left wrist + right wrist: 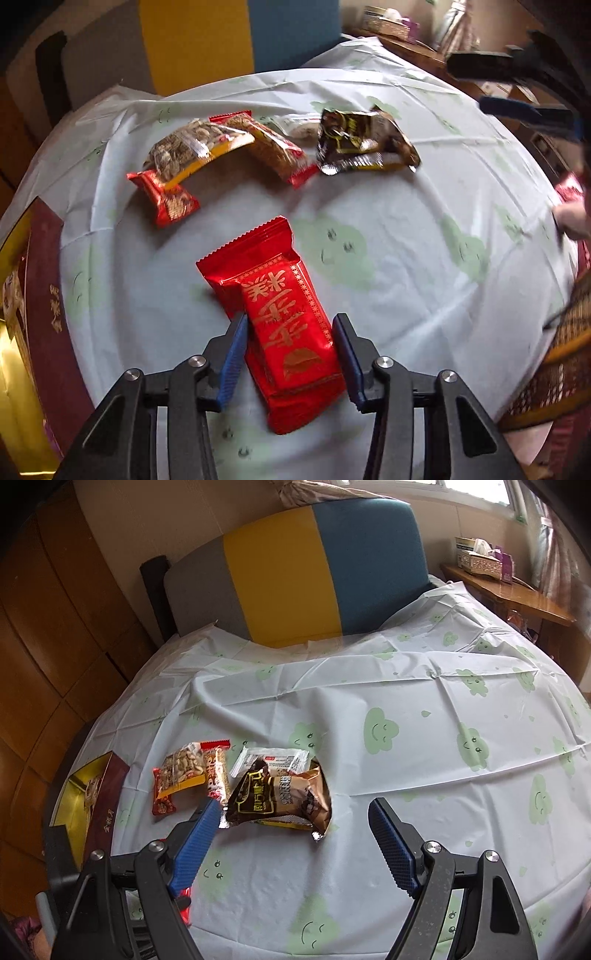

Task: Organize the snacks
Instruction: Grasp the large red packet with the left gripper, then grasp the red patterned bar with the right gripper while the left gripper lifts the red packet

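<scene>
A pale tablecloth (369, 672) printed with green smiling clouds is covering the table in a room with a grey, yellow and blue chair back (295, 572) behind it. At far left, a maroon and gold gift box (44, 295) is sitting at the cloth's edge. Next, the left gripper (291, 332) is straddling a red foil packet (280, 317); one blue pad is touching its flank, the other standing just clear, so nothing is pinched yet. The wrapper looks light, slick and crinkly, likely best taken across its firm middle rather than the crimped ends. Beyond, a nut bag (192, 147) is lying among red bars. Rightward, the right gripper (291, 819) is hovering spread wide over a brown crumpled pouch (284, 794), gripping nothing.
</scene>
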Demonstrator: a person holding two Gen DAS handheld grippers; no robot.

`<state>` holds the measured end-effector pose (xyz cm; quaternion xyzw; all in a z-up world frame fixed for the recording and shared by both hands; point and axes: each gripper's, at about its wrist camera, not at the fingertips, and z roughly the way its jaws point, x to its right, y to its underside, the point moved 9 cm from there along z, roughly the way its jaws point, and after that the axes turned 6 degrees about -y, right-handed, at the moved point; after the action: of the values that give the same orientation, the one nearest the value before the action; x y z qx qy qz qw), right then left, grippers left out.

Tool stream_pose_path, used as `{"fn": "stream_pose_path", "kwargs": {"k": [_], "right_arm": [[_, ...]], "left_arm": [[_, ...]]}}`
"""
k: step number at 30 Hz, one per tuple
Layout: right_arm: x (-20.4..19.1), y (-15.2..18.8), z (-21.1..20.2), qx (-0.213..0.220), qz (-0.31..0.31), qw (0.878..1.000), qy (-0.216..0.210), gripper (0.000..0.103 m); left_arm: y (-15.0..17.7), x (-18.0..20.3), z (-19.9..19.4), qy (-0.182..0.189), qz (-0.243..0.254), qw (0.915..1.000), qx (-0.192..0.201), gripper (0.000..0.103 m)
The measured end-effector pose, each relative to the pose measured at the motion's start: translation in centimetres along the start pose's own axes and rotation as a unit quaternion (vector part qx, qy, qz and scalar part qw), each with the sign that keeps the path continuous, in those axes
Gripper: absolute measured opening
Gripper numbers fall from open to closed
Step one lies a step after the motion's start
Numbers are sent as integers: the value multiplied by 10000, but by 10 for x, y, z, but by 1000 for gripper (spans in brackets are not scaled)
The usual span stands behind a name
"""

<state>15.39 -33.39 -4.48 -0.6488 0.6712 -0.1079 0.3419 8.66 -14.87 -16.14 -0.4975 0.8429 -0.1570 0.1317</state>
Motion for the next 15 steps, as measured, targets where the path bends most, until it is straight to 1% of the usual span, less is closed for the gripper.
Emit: {"fn": "stream_pose_path", "kwargs": {"k": [5,8,11,12,14,15], "right_arm": [[-18,12,13,-292,-349,9988,-165,83],[-32,23,23,-511,-614,9964,-288,81],[-47,36,33,-764,-773,9929,-484,73],[-53,41,38,-893,-785,9912,-589,67],[-66,51,47,-1121,-746,9873,-848,58],[-74,55,52,-1223,-727,9852,-957,58]], "left_arm": [[32,-5,-18,-13,120,9999,101,47],[42,-7,-21,-73,180,9996,212,47],[47,-13,-25,-77,80,9994,322,50],[47,-14,-24,-66,-6,9994,337,52],[42,-27,-19,-33,-124,9993,359,56],[41,-27,-18,-3,-148,9991,386,56]]}}
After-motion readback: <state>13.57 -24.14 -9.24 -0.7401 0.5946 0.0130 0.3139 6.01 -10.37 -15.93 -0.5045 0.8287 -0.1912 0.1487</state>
